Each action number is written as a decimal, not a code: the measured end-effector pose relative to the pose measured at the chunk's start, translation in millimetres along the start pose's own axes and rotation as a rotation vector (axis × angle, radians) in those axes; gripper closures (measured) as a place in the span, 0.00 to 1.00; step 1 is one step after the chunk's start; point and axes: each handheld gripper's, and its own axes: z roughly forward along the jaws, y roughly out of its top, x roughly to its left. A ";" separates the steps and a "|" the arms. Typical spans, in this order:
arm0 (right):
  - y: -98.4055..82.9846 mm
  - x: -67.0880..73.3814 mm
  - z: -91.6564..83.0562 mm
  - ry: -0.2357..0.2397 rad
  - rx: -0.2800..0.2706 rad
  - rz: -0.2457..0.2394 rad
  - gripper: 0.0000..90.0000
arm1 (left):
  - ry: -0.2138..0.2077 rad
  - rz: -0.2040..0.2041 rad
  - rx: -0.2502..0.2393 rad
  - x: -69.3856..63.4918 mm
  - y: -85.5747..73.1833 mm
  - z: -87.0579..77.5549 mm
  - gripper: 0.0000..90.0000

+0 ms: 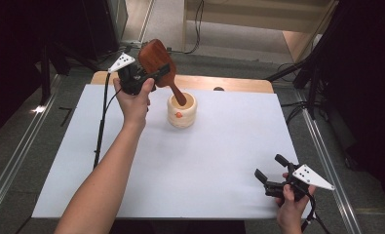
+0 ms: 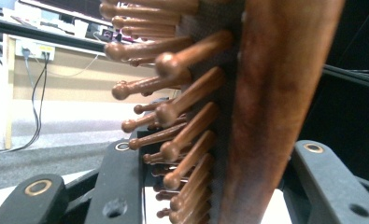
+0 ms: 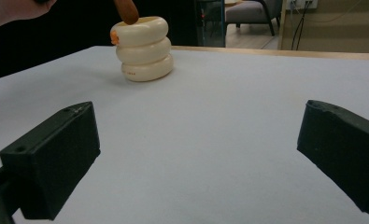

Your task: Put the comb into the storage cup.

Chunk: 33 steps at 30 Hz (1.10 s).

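**Wooden brush held over the cream cup**

The white table carries one cream ribbed cup, standing upright toward its far middle — three stacked rings with a small orange mark on the side. In the right gripper view a line of small dark print sits on the cup's lowest ring, too small to read.

The person's left forearm reaches in long from the near edge, the hand raised just left of the cup and wrapped round the left gripper, which points across toward the cup. Its jaws are pinched on the head of a wooden hairbrush; the brush is tilted, head up and away, with its handle slanting down so that the tip sits inside the cup's mouth. In the left gripper view the brush's round-tipped wooden pins stand between the two black jaws, the wooden back against the right-hand one.

The right hand rests at the table's near right corner, well apart from the cup. The right gripper lies roughly level — jaws spread wide, nothing between them.
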 end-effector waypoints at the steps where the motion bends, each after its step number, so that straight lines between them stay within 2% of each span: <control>1: 0.0 0.1 0.1 -0.001 0.001 0.000 0.00 | 0.003 0.002 0.006 0.7 -1.2 0.6 0.62; 17: -0.3 -0.3 0.5 0.001 0.001 0.002 0.00 | 0.038 -0.027 0.042 10.8 -25.4 8.9 0.62; 20: -0.3 -0.1 0.5 0.003 0.004 0.003 0.00 | 0.051 -0.023 0.057 11.8 -30.8 10.5 0.62; 33: -0.7 -0.1 0.7 0.002 0.004 0.008 0.00 | 0.062 -0.013 0.091 12.4 -47.4 17.3 0.62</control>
